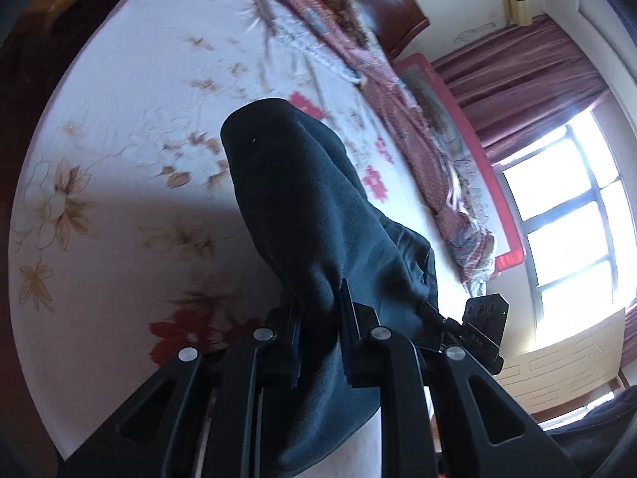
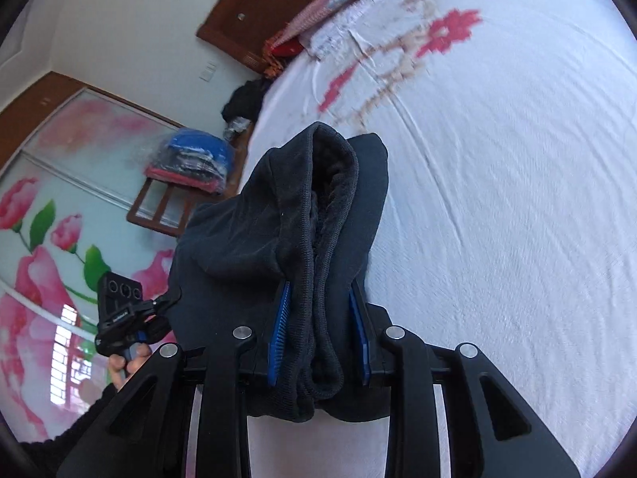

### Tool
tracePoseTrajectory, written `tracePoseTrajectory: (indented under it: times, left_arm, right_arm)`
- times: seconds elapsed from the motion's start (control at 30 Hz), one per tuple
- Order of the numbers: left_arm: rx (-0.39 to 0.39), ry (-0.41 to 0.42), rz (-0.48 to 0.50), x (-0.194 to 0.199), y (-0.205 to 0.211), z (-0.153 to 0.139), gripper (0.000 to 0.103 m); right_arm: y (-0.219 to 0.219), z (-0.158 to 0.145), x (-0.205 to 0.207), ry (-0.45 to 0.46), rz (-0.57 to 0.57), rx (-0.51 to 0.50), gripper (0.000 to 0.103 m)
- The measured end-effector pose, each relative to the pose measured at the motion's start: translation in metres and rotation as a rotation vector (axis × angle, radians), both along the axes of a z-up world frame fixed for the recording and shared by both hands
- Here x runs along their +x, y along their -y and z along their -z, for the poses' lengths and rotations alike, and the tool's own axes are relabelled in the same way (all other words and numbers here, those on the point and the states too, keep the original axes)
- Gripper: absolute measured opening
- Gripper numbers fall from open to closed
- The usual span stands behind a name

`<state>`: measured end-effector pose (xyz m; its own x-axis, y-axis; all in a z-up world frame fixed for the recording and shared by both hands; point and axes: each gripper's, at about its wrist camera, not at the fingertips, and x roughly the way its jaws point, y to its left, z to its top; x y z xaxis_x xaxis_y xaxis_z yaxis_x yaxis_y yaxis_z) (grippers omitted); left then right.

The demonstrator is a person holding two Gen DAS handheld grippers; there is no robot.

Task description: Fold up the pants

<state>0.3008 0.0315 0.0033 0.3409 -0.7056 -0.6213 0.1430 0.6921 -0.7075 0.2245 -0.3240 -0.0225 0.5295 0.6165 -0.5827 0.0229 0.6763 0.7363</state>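
Left gripper [image 1: 318, 310] and right gripper [image 2: 320, 318], fingers clamped on dark cloth.

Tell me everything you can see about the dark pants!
The pants are dark navy, soft and fleecy-looking, with a ribbed stitched hem around an opening that shows fuzzy lining. They are bunched up, lifted above the flowered bed sheet. The right tool pinches the hemmed end between blue pads; the left tool grips another bunch of the cloth.

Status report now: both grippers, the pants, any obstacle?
Left hand-held gripper shut on pants. Right hand-held gripper shut on them too. Pants lifted above bed. No obstacle seen.
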Motion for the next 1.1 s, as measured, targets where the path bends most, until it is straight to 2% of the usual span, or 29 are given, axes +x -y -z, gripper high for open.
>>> tracePoseTrajectory:
  times: [0.03,0.07,0.1,0.17,0.2,0.23,0.27,0.33,0.4,0.43,0.5,0.57,0.63,0.67,0.73,0.87,0.93,1.0,1.03,1.1]
  left_arm:
    - [0.034,-0.029,-0.014,0.001,-0.001,0.022,0.015]
    - [0.02,-0.048,-0.033,-0.003,-0.009,0.04,0.016]
    - [-0.04,-0.063,-0.058,-0.006,-0.017,0.053,0.018]
    - [-0.108,-0.089,-0.112,-0.01,-0.029,0.062,0.027]
    - [-0.123,-0.098,-0.143,-0.012,-0.034,0.064,0.035]
    - [-0.139,-0.104,-0.16,-0.015,-0.038,0.063,0.053]
    - [-0.151,-0.107,-0.179,-0.017,-0.041,0.061,0.067]
    - [-0.15,-0.118,-0.226,-0.021,-0.053,0.056,0.075]
    - [-0.137,-0.142,-0.258,-0.028,-0.066,0.048,0.084]
    - [-0.113,-0.149,-0.278,-0.032,-0.071,0.043,0.086]
    - [-0.065,-0.126,-0.315,-0.048,-0.082,0.027,0.088]
    - [-0.019,-0.09,-0.341,-0.069,-0.085,0.009,0.095]
    - [0.03,-0.052,-0.313,-0.087,-0.072,-0.009,0.095]
    - [0.054,-0.026,-0.286,-0.095,-0.064,-0.015,0.096]
    - [0.107,0.031,-0.214,-0.114,-0.038,-0.026,0.096]
    - [0.2,0.154,-0.058,-0.129,0.024,-0.036,0.096]
    - [0.247,0.215,-0.02,-0.128,0.048,-0.034,0.096]
    - [0.296,0.232,0.012,-0.122,0.065,-0.028,0.096]
    - [0.298,0.233,0.028,-0.117,0.069,-0.026,0.096]
    - [0.31,0.223,0.032,-0.11,0.071,-0.018,0.096]
  right_arm:
    - [0.002,0.01,-0.001,-0.007,0.025,0.018,0.034]
    - [0.007,0.014,-0.004,0.001,0.048,0.072,0.049]
    - [0.009,0.016,-0.007,-0.011,0.064,0.085,0.059]
    - [0.014,0.011,-0.017,-0.002,0.065,0.125,0.061]
    - [0.02,0.006,-0.024,0.01,0.08,0.162,0.061]
    - [0.026,0.001,-0.032,0.014,0.105,0.193,0.062]
    - [0.035,-0.006,-0.042,0.027,0.127,0.225,0.062]
    - [0.049,-0.022,-0.065,0.065,0.161,0.27,0.062]
    - [0.06,-0.039,-0.086,0.069,0.197,0.26,0.063]
    - [0.063,-0.051,-0.098,0.096,0.23,0.22,0.064]
    - [0.056,-0.084,-0.113,0.217,0.226,0.157,0.064]
    - [0.037,-0.108,-0.111,0.247,0.199,0.063,0.064]
    - [0.008,-0.122,-0.099,0.285,0.143,-0.014,0.064]
    - [-0.005,-0.126,-0.087,0.288,0.147,-0.084,0.064]
    - [-0.034,-0.127,-0.059,0.303,0.114,-0.186,0.064]
    - [-0.091,-0.116,-0.004,0.31,0.161,-0.557,0.064]
    - [-0.116,-0.102,0.014,0.302,0.105,-0.683,0.064]
    - [-0.137,-0.091,0.019,0.32,0.053,-0.803,0.064]
    - [-0.144,-0.087,0.02,0.335,0.044,-0.858,0.064]
    - [-0.15,-0.081,0.028,0.335,0.032,-0.857,0.064]
